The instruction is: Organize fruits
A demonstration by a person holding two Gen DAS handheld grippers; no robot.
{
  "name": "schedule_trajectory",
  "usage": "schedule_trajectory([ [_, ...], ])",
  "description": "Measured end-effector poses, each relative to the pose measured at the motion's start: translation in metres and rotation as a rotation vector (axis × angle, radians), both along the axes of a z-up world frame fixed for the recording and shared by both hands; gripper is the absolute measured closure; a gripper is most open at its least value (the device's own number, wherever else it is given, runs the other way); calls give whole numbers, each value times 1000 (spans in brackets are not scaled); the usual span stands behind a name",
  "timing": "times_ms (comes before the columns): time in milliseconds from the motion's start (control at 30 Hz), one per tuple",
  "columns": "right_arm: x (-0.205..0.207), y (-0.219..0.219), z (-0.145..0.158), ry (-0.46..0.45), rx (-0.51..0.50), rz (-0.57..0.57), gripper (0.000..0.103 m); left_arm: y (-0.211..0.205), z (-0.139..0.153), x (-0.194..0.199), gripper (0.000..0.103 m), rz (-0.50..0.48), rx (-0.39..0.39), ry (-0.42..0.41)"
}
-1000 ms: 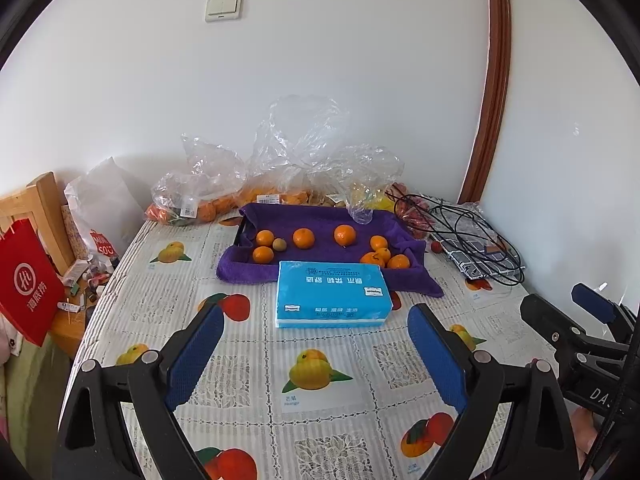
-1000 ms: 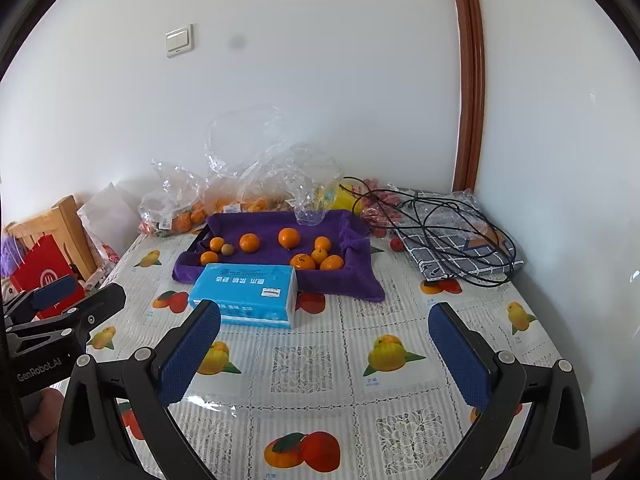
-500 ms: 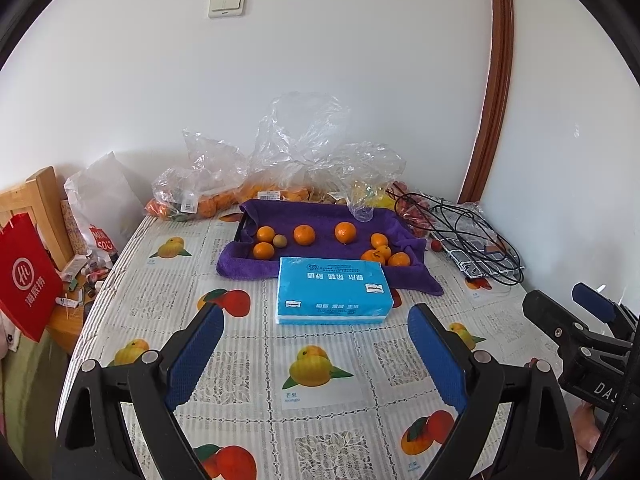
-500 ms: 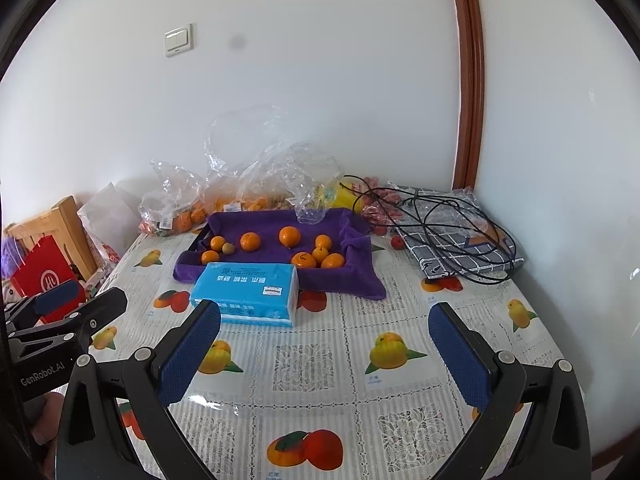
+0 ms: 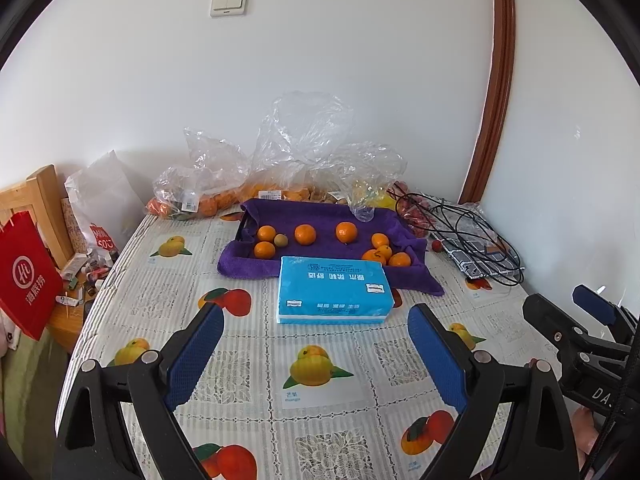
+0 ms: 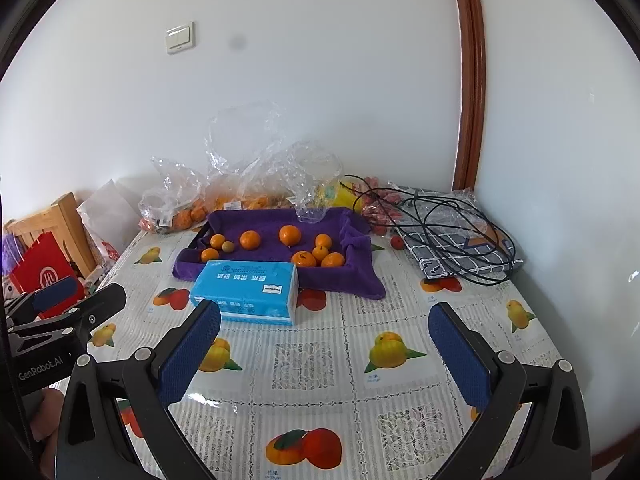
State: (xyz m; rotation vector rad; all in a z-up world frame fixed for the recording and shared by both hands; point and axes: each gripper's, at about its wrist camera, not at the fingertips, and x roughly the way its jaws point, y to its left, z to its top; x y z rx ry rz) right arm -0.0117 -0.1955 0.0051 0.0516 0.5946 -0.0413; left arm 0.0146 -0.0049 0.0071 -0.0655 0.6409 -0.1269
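Note:
Several small oranges [image 5: 305,234] [image 6: 250,239] and one little brown fruit [image 5: 281,239] lie on a purple towel [image 5: 328,248] [image 6: 280,276] draped over a tray near the wall. Behind it, clear plastic bags [image 5: 208,196] [image 6: 176,208] hold more oranges. My left gripper [image 5: 316,322] is open and empty, hovering over the near half of the table. Also open and empty, my right gripper [image 6: 324,322] hovers beside it. Both stand well short of the fruit.
A blue tissue pack [image 5: 332,290] [image 6: 248,288] lies directly in front of the towel. Black cables on a checked cloth [image 6: 456,236] fill the far right corner, with red fruit [image 6: 396,242] nearby. A red bag [image 5: 24,276] and wooden chair [image 5: 44,200] stand left of the table.
Over the earlier frames the left wrist view drifted very slightly, so the red bag and chair sit a little further left. Both grippers stay open.

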Motion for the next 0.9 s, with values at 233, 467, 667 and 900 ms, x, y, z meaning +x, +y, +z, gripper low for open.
schedule_trajectory([
  [233, 0, -1, 0, 2, 7, 1, 1, 0, 0, 0, 9, 2, -1, -2],
  [467, 0, 0, 0, -1, 10, 5, 1, 0, -1, -1, 9, 3, 1, 0],
  [667, -1, -1, 1, -3, 14, 2, 1, 0, -2, -1, 9, 2, 3, -5],
  [900, -3, 1, 3, -10, 4, 6, 1, -1, -2, 0, 9, 0, -1, -1],
])
